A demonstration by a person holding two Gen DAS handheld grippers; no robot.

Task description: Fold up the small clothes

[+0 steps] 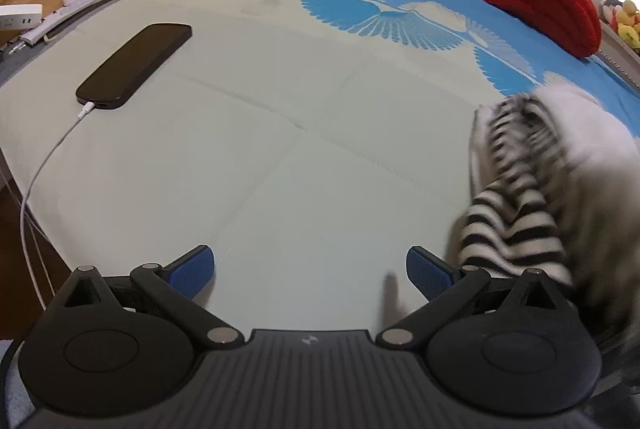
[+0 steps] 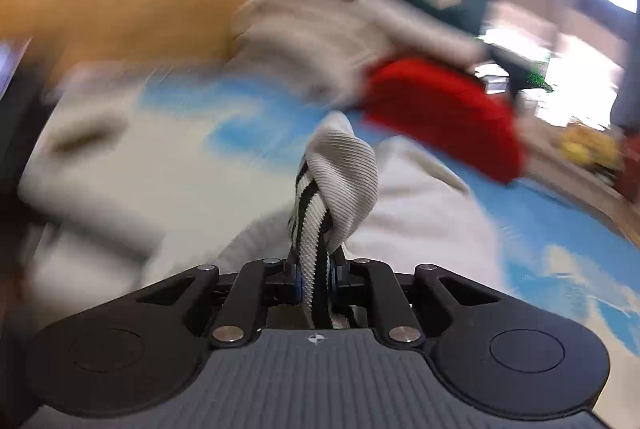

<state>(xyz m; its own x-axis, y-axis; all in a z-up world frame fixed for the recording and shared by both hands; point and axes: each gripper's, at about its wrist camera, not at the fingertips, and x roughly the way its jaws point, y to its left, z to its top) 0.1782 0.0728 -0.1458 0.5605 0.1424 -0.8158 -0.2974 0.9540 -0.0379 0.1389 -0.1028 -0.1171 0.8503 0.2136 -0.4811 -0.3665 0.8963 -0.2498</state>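
**A:** Left wrist view: left gripper [image 1: 310, 271] is spread wide over the pale bedsheet [image 1: 280, 149], holding nothing. The striped garment [image 1: 516, 213] hangs blurred at the right edge. There's a phone [image 1: 134, 65] charging off to the left.

**B:** Right wrist view is all smear, but the right gripper [image 2: 316, 275] is pinched nearly closed on that striped garment, bunched up between the pads. Looks like the fetch step to me. Next it needs laying flat mid-sheet, with the free gripper taking another edge.

Wrist views, both facing bed [image 1: 280, 149]
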